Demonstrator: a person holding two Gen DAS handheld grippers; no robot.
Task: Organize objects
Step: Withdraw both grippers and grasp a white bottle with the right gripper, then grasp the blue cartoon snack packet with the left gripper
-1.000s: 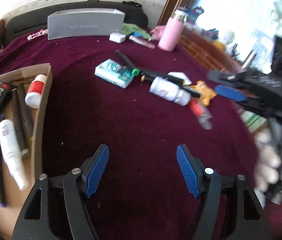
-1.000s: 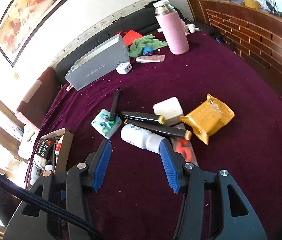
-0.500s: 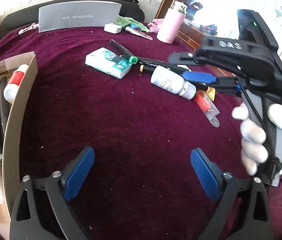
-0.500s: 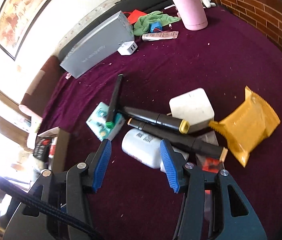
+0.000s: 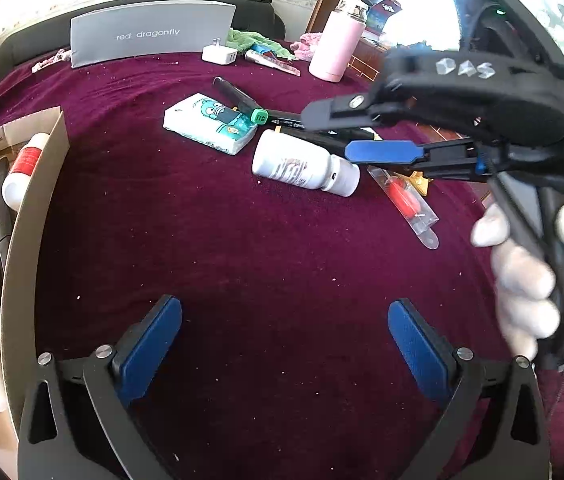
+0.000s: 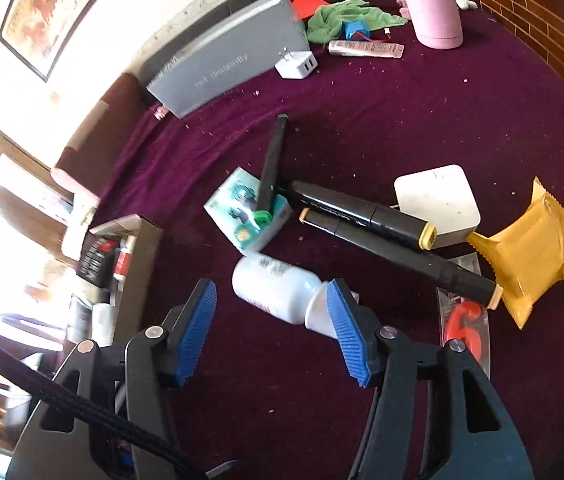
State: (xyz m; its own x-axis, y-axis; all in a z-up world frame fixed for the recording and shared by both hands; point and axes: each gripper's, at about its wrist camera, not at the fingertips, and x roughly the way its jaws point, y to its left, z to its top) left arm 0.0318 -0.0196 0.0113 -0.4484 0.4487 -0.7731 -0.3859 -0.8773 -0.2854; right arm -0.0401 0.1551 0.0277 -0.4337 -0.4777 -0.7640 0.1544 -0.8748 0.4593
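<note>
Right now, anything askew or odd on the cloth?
White bottle lies on its side. Green-capped marker rests propped across the tissue pack. Crumbs dot the cloth. No spill or damage visible.

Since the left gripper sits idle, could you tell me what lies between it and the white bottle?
In the left wrist view, only bare maroon cloth separates the left gripper from the white bottle.

Both grippers are black plastic with ribbed blue pads and silver screws at the finger joints. The right gripper carries white "DAS" lettering, a small green light and a black braided cable. A white-gloved hand wraps its handle. The left gripper looks alike.
</note>
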